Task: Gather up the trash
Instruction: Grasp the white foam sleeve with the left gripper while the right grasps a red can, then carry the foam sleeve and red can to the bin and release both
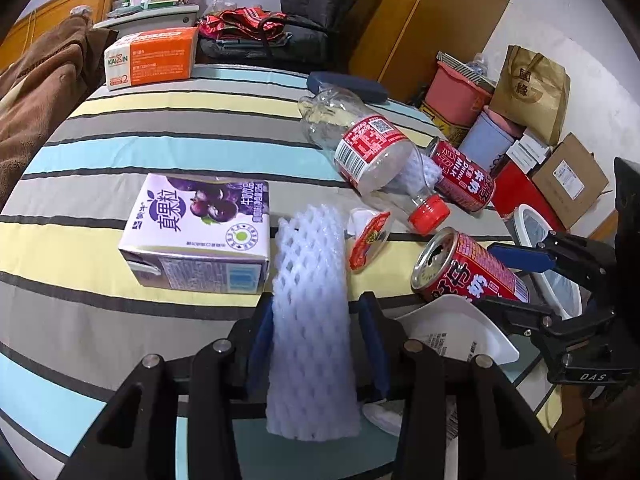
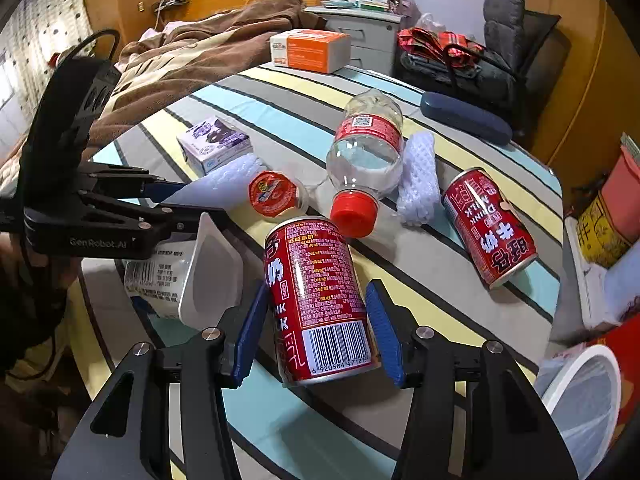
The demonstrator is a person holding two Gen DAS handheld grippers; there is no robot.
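**Two Tools Positioned on Trash Items**

The left tool [image 1: 316,344] straddles a white foam net sleeve [image 1: 310,300] at lower centre of the left wrist view. The pads sit beside the foam; whether they press it cannot be determined. The sleeve is likely very light, soft and compressible. Grip it mid-length with modest closure.

The right tool [image 2: 316,334] brackets a red drink can [image 2: 316,300] lying on the striped table [image 2: 440,300], lower centre of the right wrist view. A gap shows at each pad, so the tool is released. The opened can is probably light, thin-walled, smooth and easily dented. Grip across the cylinder's middle.
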